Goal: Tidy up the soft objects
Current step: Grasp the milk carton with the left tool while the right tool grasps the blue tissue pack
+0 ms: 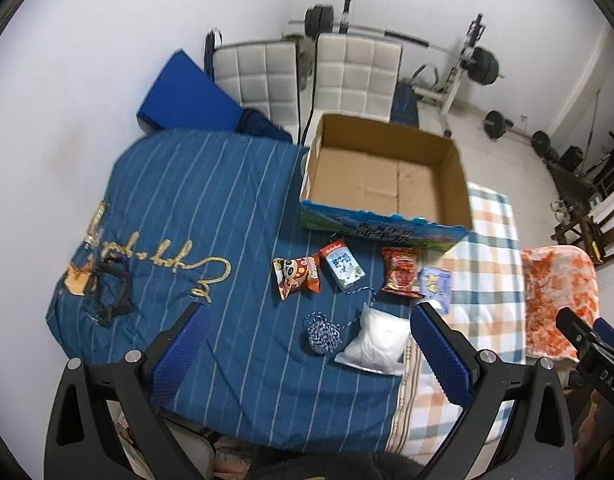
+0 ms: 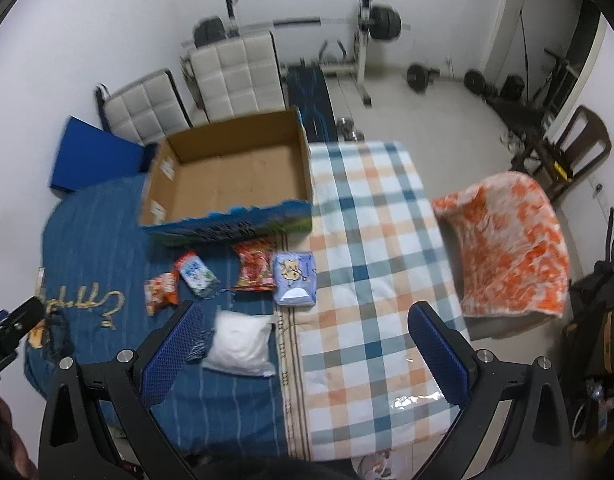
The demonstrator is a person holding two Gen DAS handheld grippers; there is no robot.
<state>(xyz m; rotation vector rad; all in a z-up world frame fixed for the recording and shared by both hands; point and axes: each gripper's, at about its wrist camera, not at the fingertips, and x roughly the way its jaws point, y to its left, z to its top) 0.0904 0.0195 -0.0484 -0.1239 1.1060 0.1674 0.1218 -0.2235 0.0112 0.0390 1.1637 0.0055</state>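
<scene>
Nearest, both tools hover above the bed w/ nothing between the fingers: left hand-held gripper (image 1: 307, 344) has its blue-padded jaws spread wide, right hand-held gripper (image 2: 307, 340) likewise spread.

Just past the fingertips, on the navy striped blanket (image 1: 211, 216), lies a white puffy plastic pouch (image 1: 377, 340) (image 2: 239, 344), w/ a blue-and-white braided cord ball (image 1: 322, 332) just beside it on its left; the cord's loose end trails up toward the snacks. In the right wrist view the cord ball is mostly hidden behind the left finger.

Next row back, left to right: orange panda-print snack bag (image 1: 297, 276), small blue-white milk carton (image 1: 342, 270) lying on its side, red crinkly snack bag (image 1: 402, 276) (image 2: 254, 266), pale blue tissue pack (image 1: 437, 286) (image 2: 295, 283) at the edge of the plaid orange-blue quilt (image 2: 371, 240).

Behind them sits an open cardboard box w/ blue printed front (image 1: 387, 168) (image 2: 227, 176), inside bare. Right of the bed, an orange-white fuzzy throw (image 2: 507, 240) drapes over something. Farther back: two white padded chairs (image 1: 307, 76), barbell rack (image 1: 463, 60) by the wall.
</scene>
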